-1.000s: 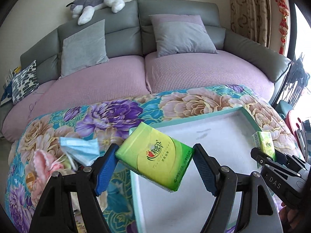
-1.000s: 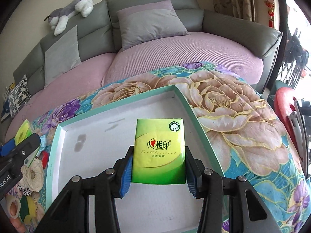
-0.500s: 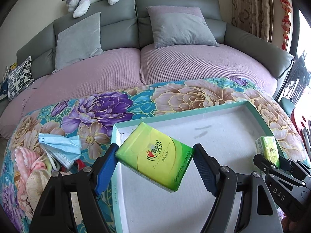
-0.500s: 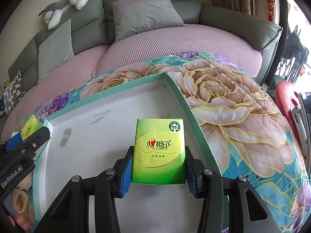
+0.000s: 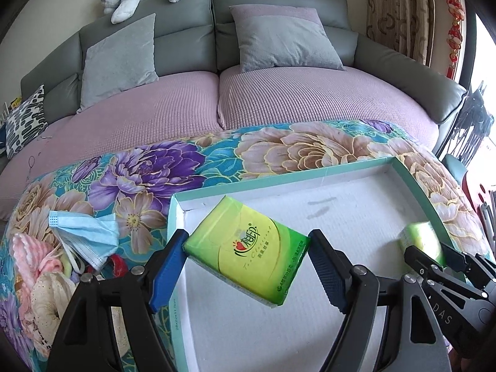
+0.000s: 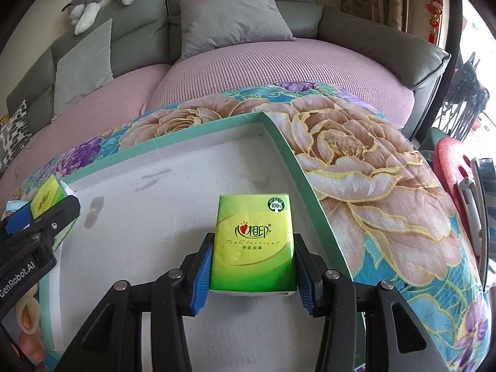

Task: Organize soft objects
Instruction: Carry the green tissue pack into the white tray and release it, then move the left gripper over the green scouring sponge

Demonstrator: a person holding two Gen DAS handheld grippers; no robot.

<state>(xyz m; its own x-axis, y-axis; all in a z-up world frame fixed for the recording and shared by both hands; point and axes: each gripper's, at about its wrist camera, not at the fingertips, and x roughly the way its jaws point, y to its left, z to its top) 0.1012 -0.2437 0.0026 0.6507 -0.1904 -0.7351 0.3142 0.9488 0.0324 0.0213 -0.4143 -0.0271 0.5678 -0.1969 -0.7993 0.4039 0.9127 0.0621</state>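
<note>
1. Your widest free room is the bare white floor of the box (image 6: 173, 204).
2. Its green right wall (image 6: 313, 192) blocks sideways passage.
3. The face mask (image 5: 85, 235) clutters the cloth left of the box.

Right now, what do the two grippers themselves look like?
Both are matte black two-finger tools with triangular cut-outs in the arms, silver pivot screws and ribbed blue pads on the fingers. The left gripper carries white "GenRobot.AI" lettering on its side; the right gripper shows "DAS". No cables or sleeves are visible.

Glossy plastic tissue packs (image 6: 252, 241); matt cardboard tray (image 6: 297, 167).
</note>
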